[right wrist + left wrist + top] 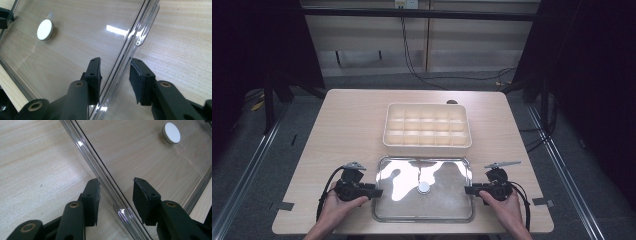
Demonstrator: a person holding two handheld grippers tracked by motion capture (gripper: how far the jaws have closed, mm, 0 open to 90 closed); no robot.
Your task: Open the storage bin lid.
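A clear rectangular lid (424, 189) with a white round knob (424, 187) at its centre lies flat on the near part of the wooden table (347, 125), just in front of a cream compartment box (427, 128). My left gripper (376, 191) straddles the lid's left rim (105, 178), jaws apart, not yet pinching it. My right gripper (468, 189) likewise brackets the right rim (130, 47), jaws apart on either side. Each is held in one of my hands.

One clear lid (447, 200); one white knob (424, 187); one compartment box (427, 130); two tools.
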